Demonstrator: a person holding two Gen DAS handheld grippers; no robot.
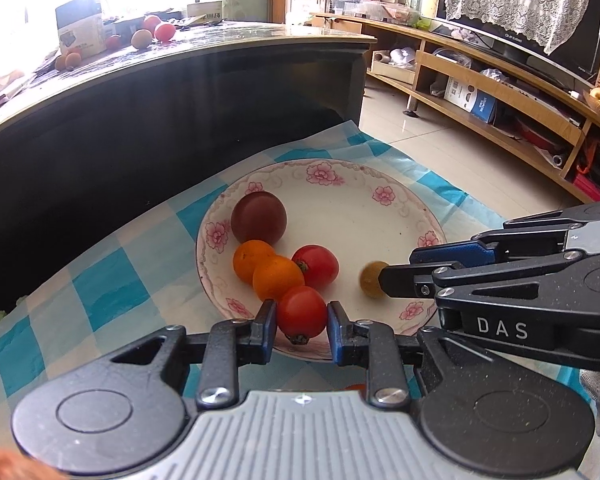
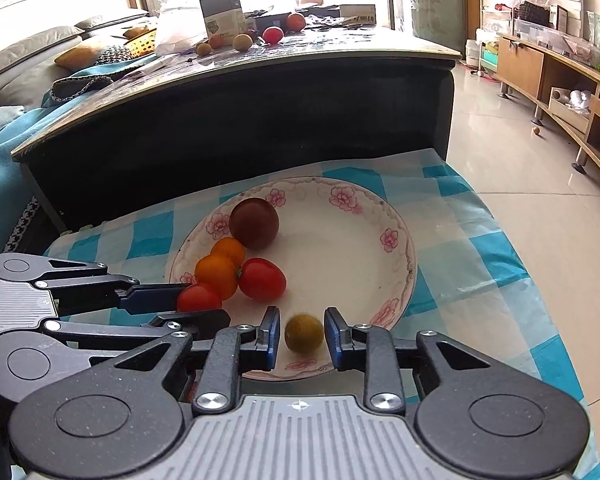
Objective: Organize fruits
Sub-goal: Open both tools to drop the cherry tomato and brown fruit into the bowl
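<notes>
A floral-rimmed plate is set on a blue checked cloth. The left gripper is clamped on a red cherry tomato at the plate's near rim. The right gripper is held slightly parted around a small yellow-green fruit, its pads not pressing. A dark plum, two orange fruits and another red tomato are grouped on the plate's left

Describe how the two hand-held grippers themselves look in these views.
Both match: the left hand-held gripper and right hand-held gripper have speckled black linkage arms with silver screws, round black pivot discs, a ribbed grey centre plate, and blue pads on the fingers. White letters "DAS" mark the right one's side. No cables show.
</notes>
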